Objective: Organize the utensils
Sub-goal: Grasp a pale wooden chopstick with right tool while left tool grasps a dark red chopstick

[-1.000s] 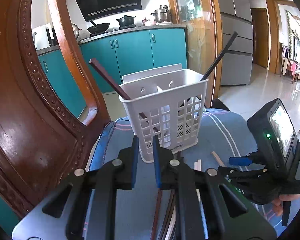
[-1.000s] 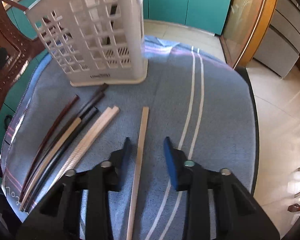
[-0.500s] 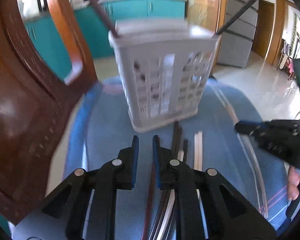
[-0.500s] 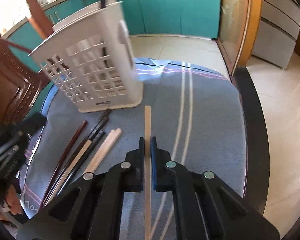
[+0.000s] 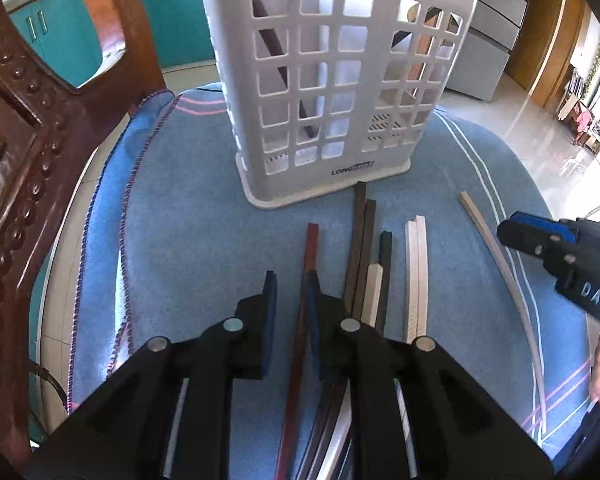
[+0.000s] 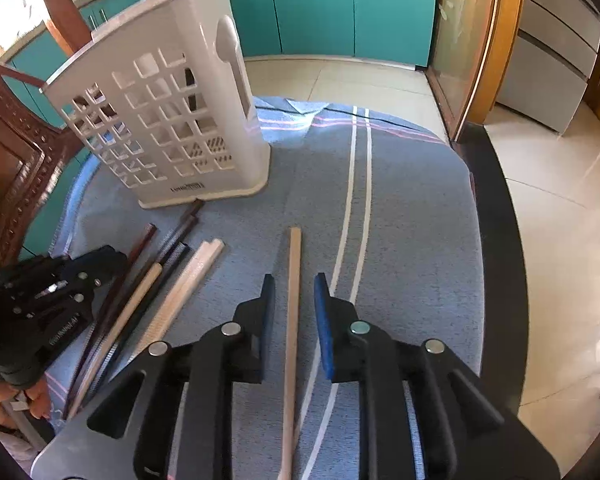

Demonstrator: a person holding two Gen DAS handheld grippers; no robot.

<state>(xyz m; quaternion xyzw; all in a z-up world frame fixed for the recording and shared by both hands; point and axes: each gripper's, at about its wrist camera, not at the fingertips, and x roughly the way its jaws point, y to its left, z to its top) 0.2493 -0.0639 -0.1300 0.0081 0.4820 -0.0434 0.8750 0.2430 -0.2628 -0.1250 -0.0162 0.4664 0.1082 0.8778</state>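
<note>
My right gripper (image 6: 294, 292) just let go, jaws apart around the pale chopstick (image 6: 293, 280) lying on the blue cloth (image 6: 412, 220). Left gripper (image 5: 290, 288) is loose around the red chopstick (image 5: 310, 248), just before the white basket (image 5: 332, 80).

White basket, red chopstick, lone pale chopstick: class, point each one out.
White basket (image 5: 340, 168), left wrist view, front base.
Red chopstick (image 5: 311, 248), left wrist view, upper shaft.
Lone pale chopstick (image 6: 294, 264), right wrist view, upper shaft.

The white utensil basket (image 5: 340, 80) carries "LONG" on its base strip (the remainder blurs) — the right gripper (image 5: 560, 248) shows "DAS".
</note>
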